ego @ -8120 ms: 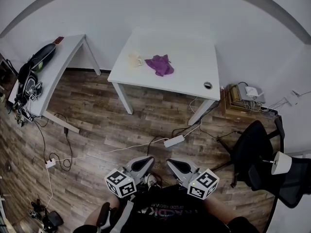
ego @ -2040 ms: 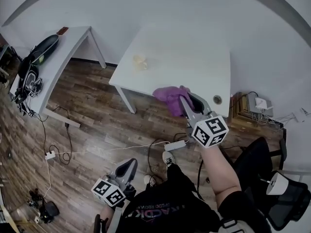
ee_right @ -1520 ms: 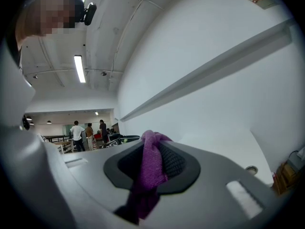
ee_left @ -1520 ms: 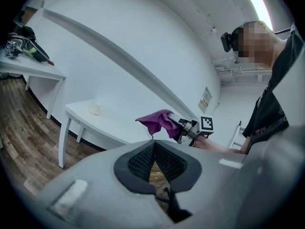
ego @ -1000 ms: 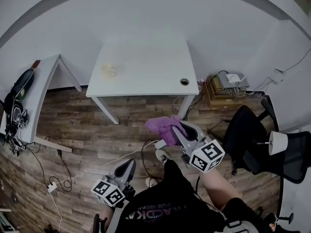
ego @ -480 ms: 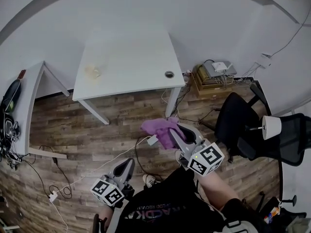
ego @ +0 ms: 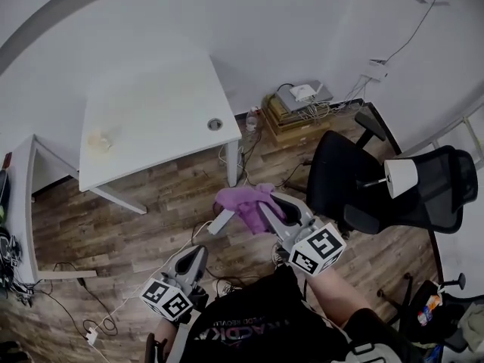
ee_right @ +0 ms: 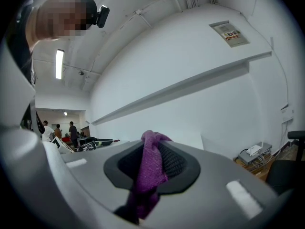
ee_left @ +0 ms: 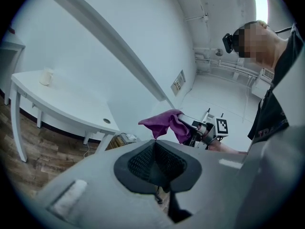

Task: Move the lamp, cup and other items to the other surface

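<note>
Shifted since a second ago: the head view has swung right, so the white table (ego: 151, 119) now sits upper left instead of centre, and the purple cloth (ego: 243, 203) has travelled with me, clear of the table and over the floor.

Entry 1. Cup (ego: 100, 141): on the table's left part, not yet moved.

Entry 2. Left gripper (ego: 198, 252): low, in front of the table. Its own view shows the jaws together with nothing between them.

Entry 3. Purple cloth: in front of the table's right front leg and apart from it, bunched and drooping.

Entry 4. Right gripper (ego: 265, 209): just right of the cloth, jaws clamped narrow on a fold that runs up between the pads.

Entry 5. Black chair (ego: 355, 180): to the right of the table, well apart from it.

Entry 6. Lamp (ego: 401, 176): beyond the chair, farthest right of the table. I cannot tell what it stands on.

Handling note, my judgement: this is the carry leg for the cloth. I want the clamp held firm and the right gripper level, so the loose tail does not drag on the chair or its arms. I should part the jaws only once the cloth lies on the receiving surface, which I cannot identify from here. The free left gripper suits the cup or the lamp next.
</note>
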The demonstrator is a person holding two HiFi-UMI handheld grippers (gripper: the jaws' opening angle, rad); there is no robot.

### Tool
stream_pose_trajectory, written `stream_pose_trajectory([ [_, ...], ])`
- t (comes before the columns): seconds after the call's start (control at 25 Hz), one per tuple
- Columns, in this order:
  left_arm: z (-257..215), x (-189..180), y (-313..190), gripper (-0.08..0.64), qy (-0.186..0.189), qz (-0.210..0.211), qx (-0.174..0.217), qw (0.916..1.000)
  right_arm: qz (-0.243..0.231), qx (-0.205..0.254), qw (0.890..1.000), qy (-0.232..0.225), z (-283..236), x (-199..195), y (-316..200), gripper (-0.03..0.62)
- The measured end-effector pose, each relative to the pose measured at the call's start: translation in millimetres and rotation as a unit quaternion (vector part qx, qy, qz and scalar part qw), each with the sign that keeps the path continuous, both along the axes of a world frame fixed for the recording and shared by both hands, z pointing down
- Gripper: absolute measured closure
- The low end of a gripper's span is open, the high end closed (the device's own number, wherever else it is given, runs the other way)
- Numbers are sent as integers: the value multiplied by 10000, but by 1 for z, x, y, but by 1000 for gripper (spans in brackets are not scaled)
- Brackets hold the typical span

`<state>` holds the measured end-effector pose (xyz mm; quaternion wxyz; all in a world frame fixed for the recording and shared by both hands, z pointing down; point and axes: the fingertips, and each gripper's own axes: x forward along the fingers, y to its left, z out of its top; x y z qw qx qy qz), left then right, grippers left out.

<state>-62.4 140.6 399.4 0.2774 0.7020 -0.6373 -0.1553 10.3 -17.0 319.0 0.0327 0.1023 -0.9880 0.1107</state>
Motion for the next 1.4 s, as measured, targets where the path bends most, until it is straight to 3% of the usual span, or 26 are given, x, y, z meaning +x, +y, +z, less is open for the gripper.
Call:
stream_pose_trajectory([
  [0.36, 1, 62, -90, 557, 66, 748, -80, 9971, 828, -125, 9964, 116, 8, 87, -83, 525],
  [0.8, 22, 146, -179, 557, 237, 1518, -347, 9875, 1717, -315, 9841, 332, 34, 198, -172, 525],
  [1.4, 68, 245, -278, 557, 482, 1917, -904, 9761, 2240, -607, 9701, 715, 98, 314, -298, 525],
])
